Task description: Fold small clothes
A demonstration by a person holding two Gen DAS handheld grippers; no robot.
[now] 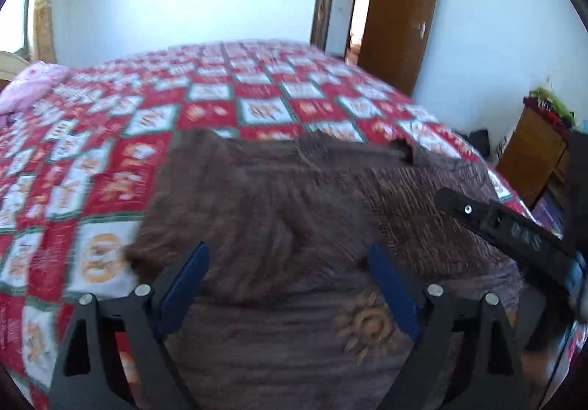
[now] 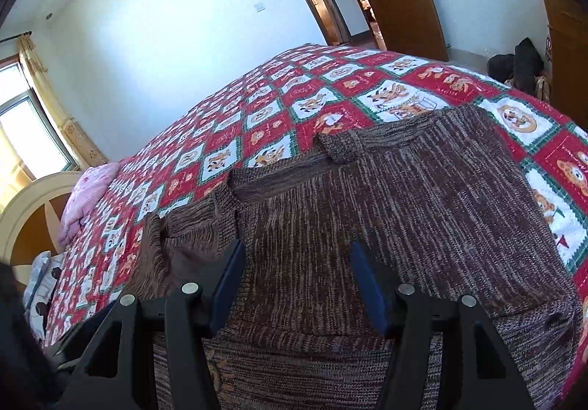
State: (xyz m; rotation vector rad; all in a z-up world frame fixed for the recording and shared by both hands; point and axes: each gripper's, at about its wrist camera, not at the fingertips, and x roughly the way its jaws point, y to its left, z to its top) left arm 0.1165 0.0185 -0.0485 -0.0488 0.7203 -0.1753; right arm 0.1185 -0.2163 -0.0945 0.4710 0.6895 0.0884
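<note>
From the left wrist view, the left gripper (image 1: 288, 285) hangs with its blue-padded fingers (image 1: 185, 277) spread wide over the brown marled knitted sweater (image 1: 279, 197), nothing pinched. The sweater lies on the bed's red, white and green patchwork quilt (image 1: 110, 153). The right gripper (image 1: 514, 226) pokes in at the right edge.

From the right wrist view, the right gripper's fingers (image 2: 367, 285) stand apart above the knit, gripping nothing. I'd say the fold is best smoothed flat, edges squared, before any fresh pinch.
</note>
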